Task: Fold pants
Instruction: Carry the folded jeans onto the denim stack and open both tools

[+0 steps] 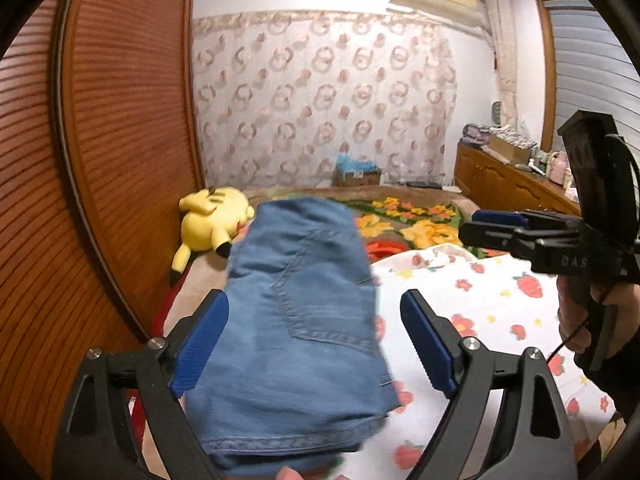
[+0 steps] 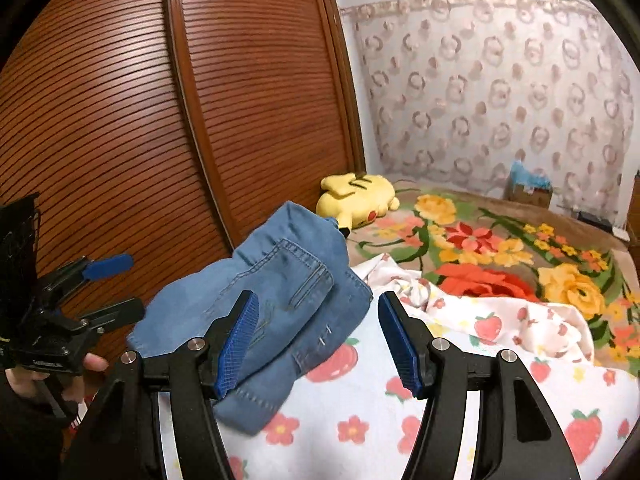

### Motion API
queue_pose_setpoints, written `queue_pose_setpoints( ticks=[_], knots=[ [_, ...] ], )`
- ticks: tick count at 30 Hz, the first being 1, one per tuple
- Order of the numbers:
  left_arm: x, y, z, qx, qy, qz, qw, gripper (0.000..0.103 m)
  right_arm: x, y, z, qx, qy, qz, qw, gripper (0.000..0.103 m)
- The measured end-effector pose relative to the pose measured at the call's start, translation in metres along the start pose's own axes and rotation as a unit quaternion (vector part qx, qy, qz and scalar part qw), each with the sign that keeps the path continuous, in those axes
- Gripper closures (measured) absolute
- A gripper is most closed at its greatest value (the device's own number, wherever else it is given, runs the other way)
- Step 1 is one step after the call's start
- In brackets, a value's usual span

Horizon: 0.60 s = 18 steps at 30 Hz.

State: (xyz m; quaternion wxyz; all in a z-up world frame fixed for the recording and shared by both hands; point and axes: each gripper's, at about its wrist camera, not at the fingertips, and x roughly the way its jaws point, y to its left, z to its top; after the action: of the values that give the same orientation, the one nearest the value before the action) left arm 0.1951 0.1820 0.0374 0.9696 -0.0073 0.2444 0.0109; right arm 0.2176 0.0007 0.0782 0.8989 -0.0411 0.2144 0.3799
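My left gripper (image 1: 314, 346) and right gripper (image 2: 318, 340) both gape apart, holding nothing; the folded pants (image 2: 276, 308) lie on the strawberry sheet (image 2: 460, 380), near the bed's wardrobe-side edge.

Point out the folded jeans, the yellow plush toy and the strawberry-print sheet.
folded jeans (image 1: 304, 320): left wrist view, on the back pocket.
yellow plush toy (image 2: 360, 194): right wrist view, on its striped back.
strawberry-print sheet (image 2: 472, 360): right wrist view, on the flat white part right of the jeans.
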Motion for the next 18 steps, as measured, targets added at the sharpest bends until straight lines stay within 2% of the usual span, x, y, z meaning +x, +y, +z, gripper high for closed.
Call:
queue_pose_setpoints(
  ticks=[11,18],
  knots=[
    [-0.052,-0.064,0.010,0.027,-0.064,-0.016,0.9975,0.012,-0.098,0.022,-0.033,-0.008,-0.052,-0.043,0.998,0.031],
    [-0.078,-0.092,0.010,0.036,-0.090,-0.022,0.9950,0.012,-0.150,0.036,-0.056,0.000,-0.082,-0.080,0.993,0.030]
  ],
)
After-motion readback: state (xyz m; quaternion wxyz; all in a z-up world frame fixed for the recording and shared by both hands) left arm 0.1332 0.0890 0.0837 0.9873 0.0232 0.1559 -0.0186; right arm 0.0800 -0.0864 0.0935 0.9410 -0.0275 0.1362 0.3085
